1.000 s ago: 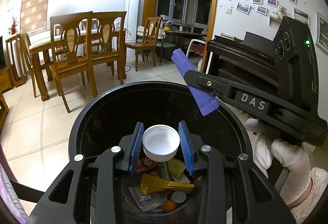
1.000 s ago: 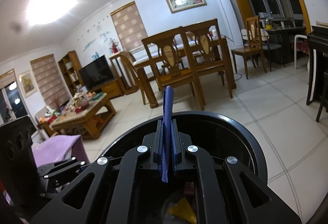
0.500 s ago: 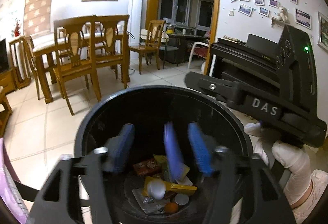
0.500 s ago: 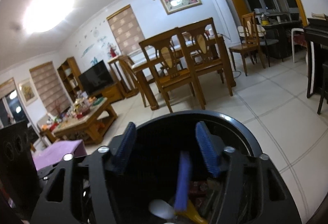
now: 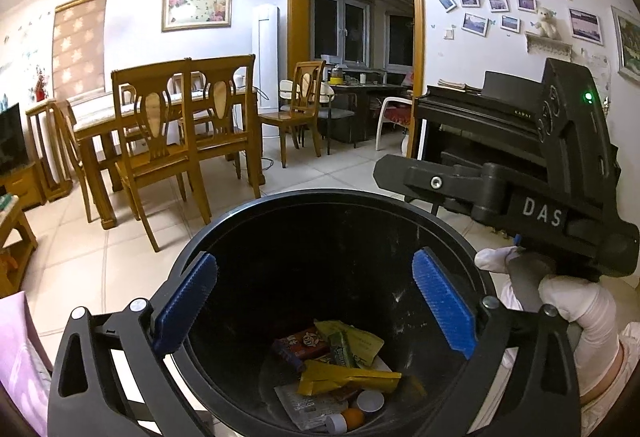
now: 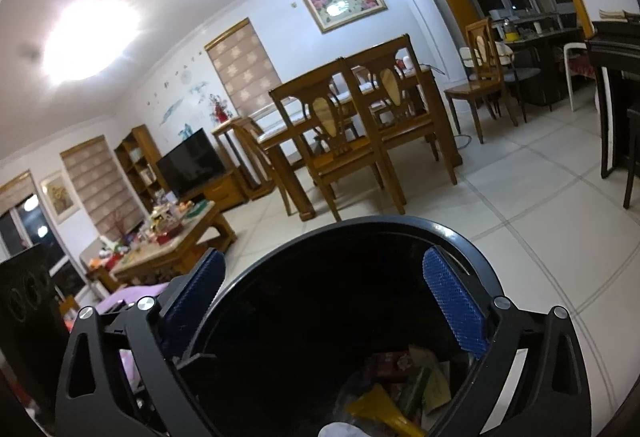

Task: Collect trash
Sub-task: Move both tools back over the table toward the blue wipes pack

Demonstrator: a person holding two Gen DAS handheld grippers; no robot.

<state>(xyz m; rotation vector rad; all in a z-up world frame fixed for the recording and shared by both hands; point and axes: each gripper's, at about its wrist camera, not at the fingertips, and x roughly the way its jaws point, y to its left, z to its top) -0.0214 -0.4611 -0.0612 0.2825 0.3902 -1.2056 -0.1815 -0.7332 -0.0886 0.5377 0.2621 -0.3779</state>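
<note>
Beyond the black bin, wooden dining chairs.

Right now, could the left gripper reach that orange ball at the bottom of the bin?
Probably yes: the left gripper hangs over the black bin's open mouth, jaws opening and empty, and the orange ball lies uncovered, though deep down.

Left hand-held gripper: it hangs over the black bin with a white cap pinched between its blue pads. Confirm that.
Wrong. The left wrist view shows the left hand-held gripper over the black bin, its jaws opening with nothing between its blue pads.
</note>
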